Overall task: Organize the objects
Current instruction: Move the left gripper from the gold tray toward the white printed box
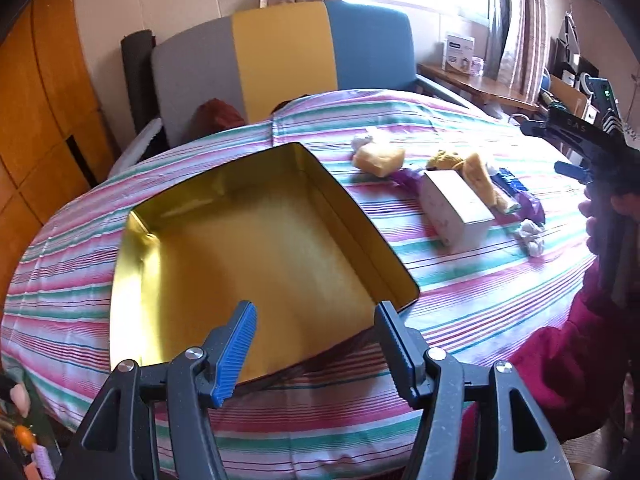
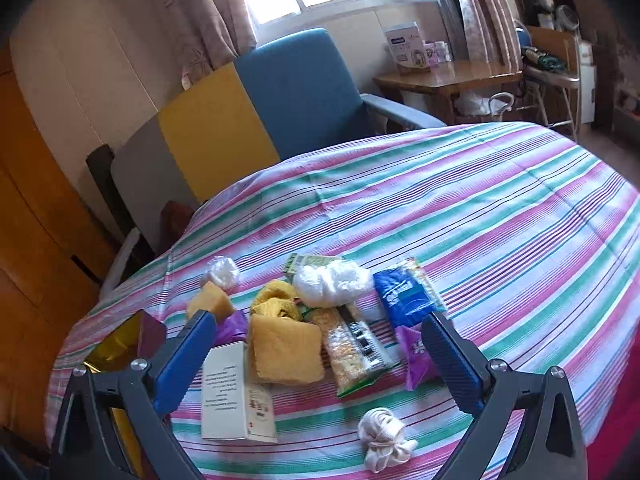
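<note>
An open gold-lined tin box (image 1: 248, 240) lies empty on the striped tablecloth (image 1: 480, 300); its corner shows in the right wrist view (image 2: 120, 344). My left gripper (image 1: 316, 348) is open, above the tin's near edge. To the tin's right lies a pile: a white carton (image 1: 456, 208) (image 2: 236, 396), yellow sponges (image 2: 286, 354) (image 1: 378, 160), a snack bar (image 2: 354, 354), a blue packet (image 2: 404, 294), purple wrappers (image 2: 416, 354), white bundles (image 2: 332, 282) and a knotted white cloth (image 2: 384, 440). My right gripper (image 2: 320, 344) is open, hovering over the pile; it also shows in the left wrist view (image 1: 576, 148).
A grey, yellow and blue chair (image 2: 248, 120) stands behind the table. A wooden side table (image 2: 444, 76) with boxes stands under the window. Wooden cabinets (image 1: 40, 112) are on the left. My red sleeve (image 1: 560, 360) is at the table's right edge.
</note>
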